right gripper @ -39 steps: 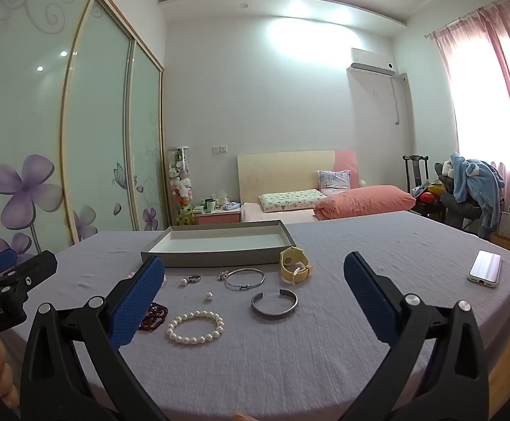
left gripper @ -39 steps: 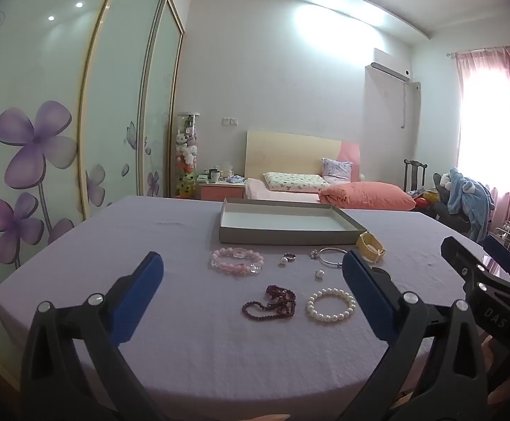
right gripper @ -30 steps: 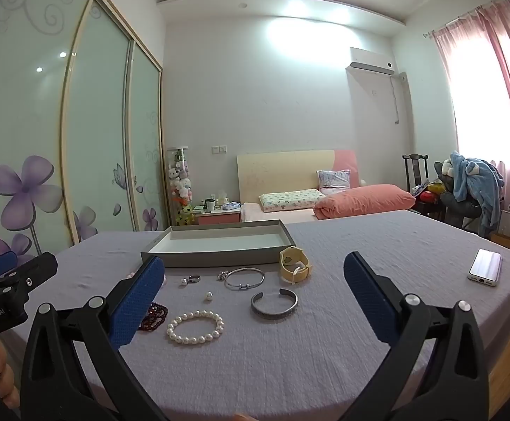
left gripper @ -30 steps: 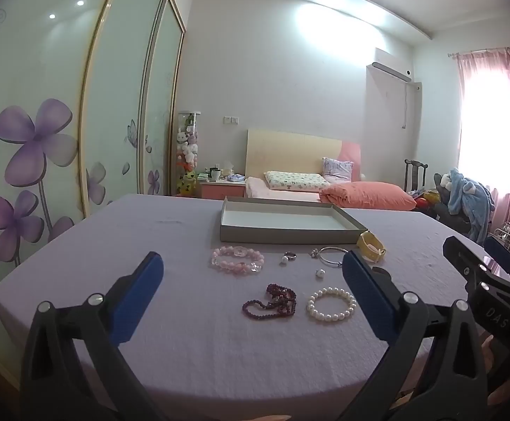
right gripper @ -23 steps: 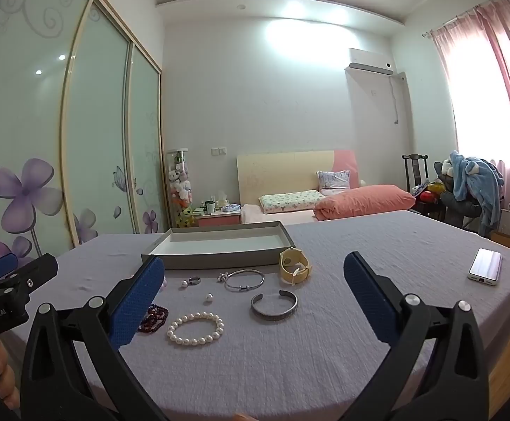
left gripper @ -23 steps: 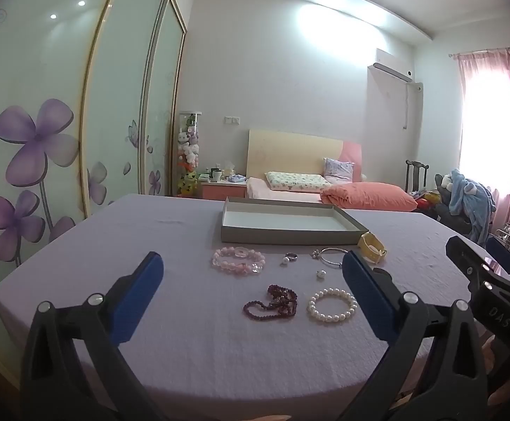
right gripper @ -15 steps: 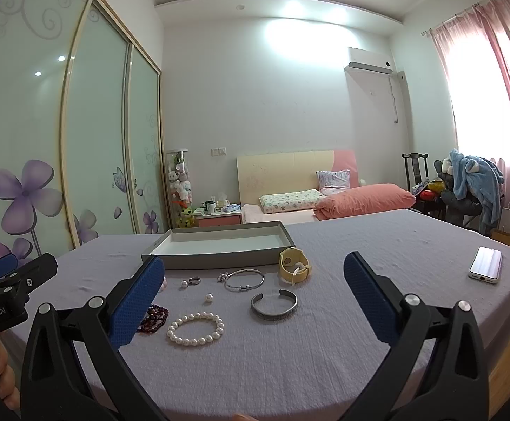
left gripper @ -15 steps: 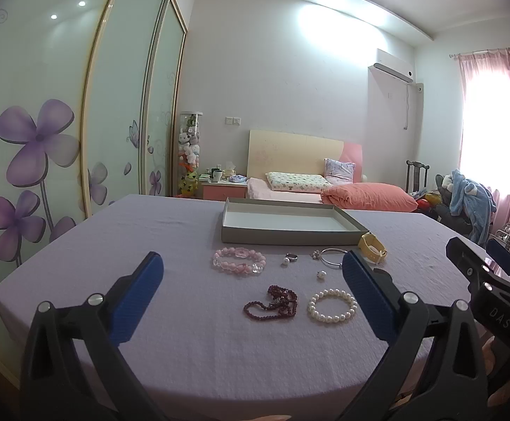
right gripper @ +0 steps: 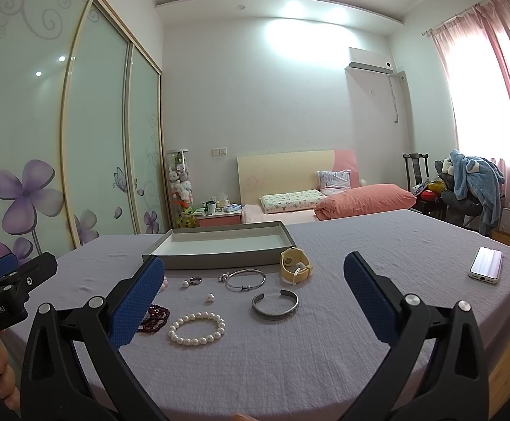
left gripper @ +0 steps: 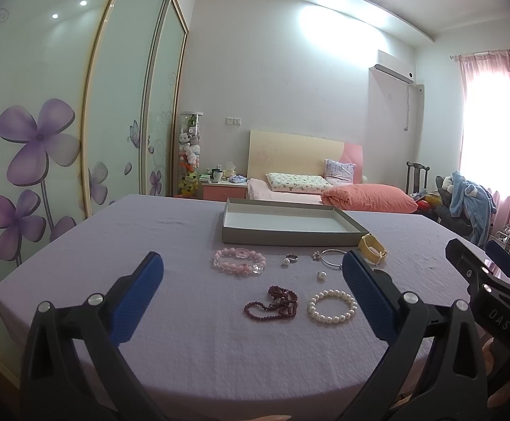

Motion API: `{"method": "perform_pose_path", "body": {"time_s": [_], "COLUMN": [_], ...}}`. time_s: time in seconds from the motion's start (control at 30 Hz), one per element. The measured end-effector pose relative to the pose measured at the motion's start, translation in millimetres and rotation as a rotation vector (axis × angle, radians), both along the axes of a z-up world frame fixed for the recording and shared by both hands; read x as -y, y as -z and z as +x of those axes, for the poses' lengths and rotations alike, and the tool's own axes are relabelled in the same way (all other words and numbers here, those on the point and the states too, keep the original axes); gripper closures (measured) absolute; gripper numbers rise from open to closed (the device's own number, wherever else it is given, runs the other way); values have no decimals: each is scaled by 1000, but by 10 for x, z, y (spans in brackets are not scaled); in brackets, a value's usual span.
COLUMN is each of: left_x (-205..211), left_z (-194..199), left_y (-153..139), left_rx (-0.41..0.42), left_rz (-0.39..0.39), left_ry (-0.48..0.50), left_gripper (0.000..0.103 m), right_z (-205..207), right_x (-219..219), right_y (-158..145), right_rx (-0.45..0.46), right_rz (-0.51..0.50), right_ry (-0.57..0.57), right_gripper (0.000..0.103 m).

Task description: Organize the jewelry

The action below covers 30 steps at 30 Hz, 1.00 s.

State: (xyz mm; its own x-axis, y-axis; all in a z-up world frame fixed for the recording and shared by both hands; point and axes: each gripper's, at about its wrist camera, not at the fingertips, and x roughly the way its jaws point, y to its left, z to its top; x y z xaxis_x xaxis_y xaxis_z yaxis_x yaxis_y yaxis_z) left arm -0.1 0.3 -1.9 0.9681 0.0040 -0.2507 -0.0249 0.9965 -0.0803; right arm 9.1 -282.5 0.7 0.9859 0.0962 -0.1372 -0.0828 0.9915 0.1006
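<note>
So, my left tool: I see the left gripper (left gripper: 251,293) with its 2 blue pads spread wide, holding nothing, up above the near part of the table.
My right tool: the right gripper (right gripper: 253,293) is spread wide too, with nothing between its pads. From the left camera I see it off to the right side.
Table: a big table (left gripper: 121,245) with a purple cloth holds all the jewelry.
Tray: a flat gray tray (left gripper: 286,236) with a white inside sits at the far end of the jewelry. I see nothing in it.
Pink bracelet: a pink bead bracelet (left gripper: 239,262) lies just in front of the tray, on the left.
Dark red beads: a dark red bead string (left gripper: 272,303) lies in a loose heap nearer to me, just beside the pearls.
Pearls: a white pearl bracelet (right gripper: 197,328) lies flat, close to my tools.
Silver cuff: an open silver cuff (right gripper: 275,303) lies to the right of the pearls, a bit farther back.
Thin bangle: a thin silver bangle (right gripper: 245,279) lies behind the cuff, near the tray.
Yellow watch: a yellow watch (right gripper: 295,270) stands on its side by the tray's right corner.
Small bits: a ring (right gripper: 195,280) lies near the tray, and 1 loose pearl (right gripper: 209,297) lies between the ring and the pearl bracelet.
Phone: a phone (right gripper: 485,269) lies well apart, at the right edge of the table.
</note>
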Motion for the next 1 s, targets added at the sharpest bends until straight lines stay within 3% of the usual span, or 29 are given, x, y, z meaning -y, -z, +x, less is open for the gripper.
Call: {"method": "perform_pose_path", "body": {"time_s": [1.0], "left_x": [2], "left_z": [-30], "left_y": [-35], "left_rx": [2], "left_rz": [-7], "left_ry": [0], "left_gripper": [4], "right_z": [7], "right_x": [-92], "right_y": [9], "right_rx": [4], "right_rz": [-4], "right_ry": [-5], "right_gripper": [2]}}
